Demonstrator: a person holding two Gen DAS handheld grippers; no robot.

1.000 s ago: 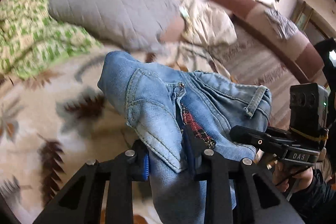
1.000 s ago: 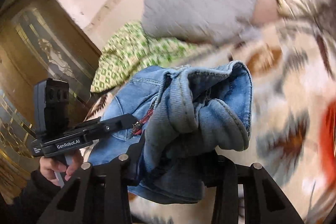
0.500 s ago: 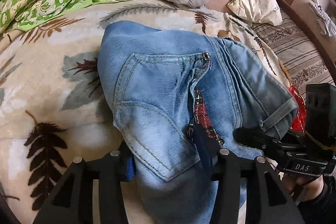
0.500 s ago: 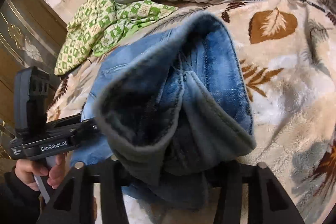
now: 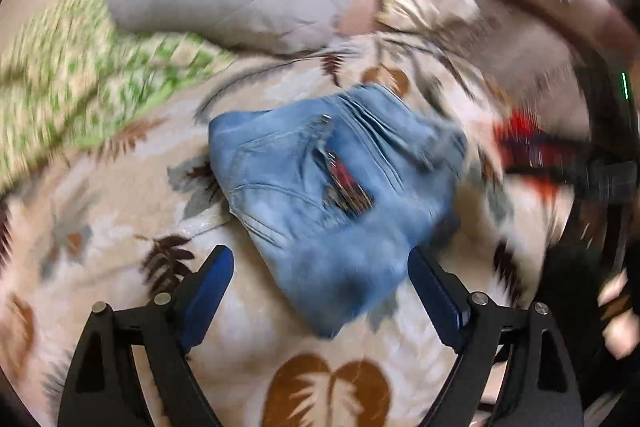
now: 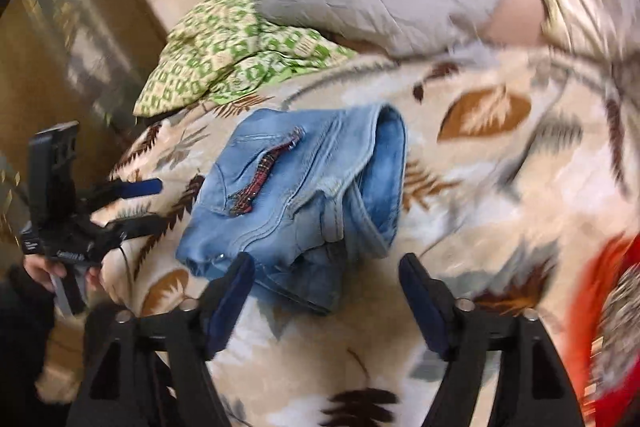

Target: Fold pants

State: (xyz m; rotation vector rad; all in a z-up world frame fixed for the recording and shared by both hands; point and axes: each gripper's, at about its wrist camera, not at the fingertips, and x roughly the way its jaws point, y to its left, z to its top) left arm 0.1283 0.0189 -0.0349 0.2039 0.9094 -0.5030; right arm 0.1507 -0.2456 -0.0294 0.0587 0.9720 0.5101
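Left gripper [image 5: 320, 283] is seen with its jaws opening and nothing pinched; the folded jeans [image 5: 332, 195] are laid on the leaf-patterned blanket [image 5: 120, 187], their near edge between the blue pads [image 5: 208, 291]. From the right wrist, the right gripper [image 6: 326, 291] is likewise shown opening over the jeans [image 6: 296, 195], untouched, with the left gripper [image 6: 136, 203] held beside them.

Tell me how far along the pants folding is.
Nearly done. The jeans lie in a compact folded bundle on the blanket. Both the left gripper and right gripper are opening, with no denim pinched between the pads. Left: perhaps straightening the loose cuff end.
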